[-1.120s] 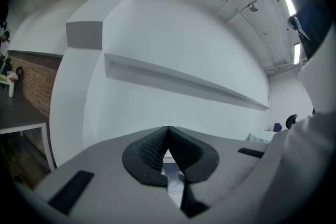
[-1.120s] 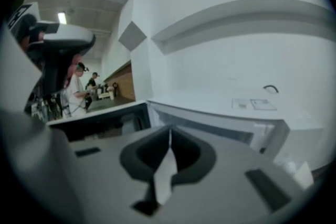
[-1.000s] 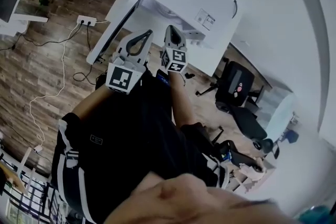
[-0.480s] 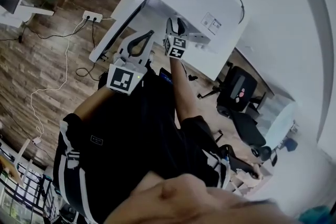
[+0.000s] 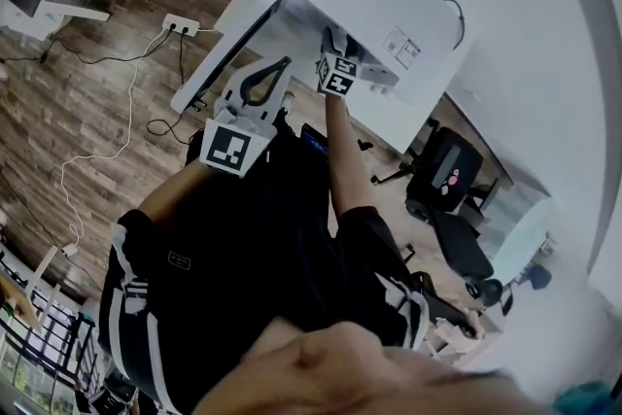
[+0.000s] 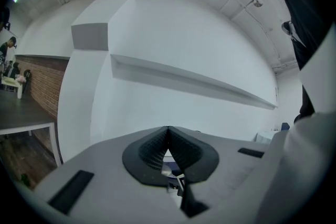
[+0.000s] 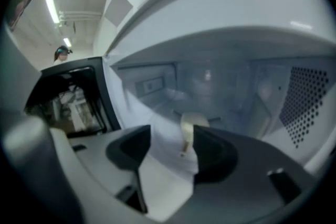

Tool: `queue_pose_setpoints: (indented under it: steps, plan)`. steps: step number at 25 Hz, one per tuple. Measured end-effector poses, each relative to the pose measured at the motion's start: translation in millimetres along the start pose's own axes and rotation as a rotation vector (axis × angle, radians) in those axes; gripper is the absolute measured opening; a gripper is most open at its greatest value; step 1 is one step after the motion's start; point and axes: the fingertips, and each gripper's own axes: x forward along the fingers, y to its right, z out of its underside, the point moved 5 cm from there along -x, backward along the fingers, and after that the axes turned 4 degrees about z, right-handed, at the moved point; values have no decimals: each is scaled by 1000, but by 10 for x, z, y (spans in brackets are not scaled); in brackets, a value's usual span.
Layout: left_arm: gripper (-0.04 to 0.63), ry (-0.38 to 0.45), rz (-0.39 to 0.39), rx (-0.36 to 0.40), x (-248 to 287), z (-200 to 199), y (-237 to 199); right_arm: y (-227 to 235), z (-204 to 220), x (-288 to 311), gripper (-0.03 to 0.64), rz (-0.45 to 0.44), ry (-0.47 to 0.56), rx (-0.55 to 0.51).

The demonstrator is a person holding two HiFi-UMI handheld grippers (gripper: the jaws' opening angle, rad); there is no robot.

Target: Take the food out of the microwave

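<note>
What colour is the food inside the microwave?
The food is pale yellow; the right gripper view shows it best.

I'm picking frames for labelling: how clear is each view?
Head view: dim, fisheye-bent, blurred along the bottom edge. Left gripper view: fairly sharp, walls bowed by the lens. Right gripper view: microwave interior soft and hazy; the right hand-held gripper has just been opening its jaws, and a pale item in their gap, untouched, is too blurred to name.
</note>
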Motion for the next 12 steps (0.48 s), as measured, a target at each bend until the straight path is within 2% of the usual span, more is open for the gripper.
queue_pose_setpoints:
  steps: [12]
  plan:
    - [31,-9,-21,5,57,-11,-73,226,32,426,279,70,-68,-30]
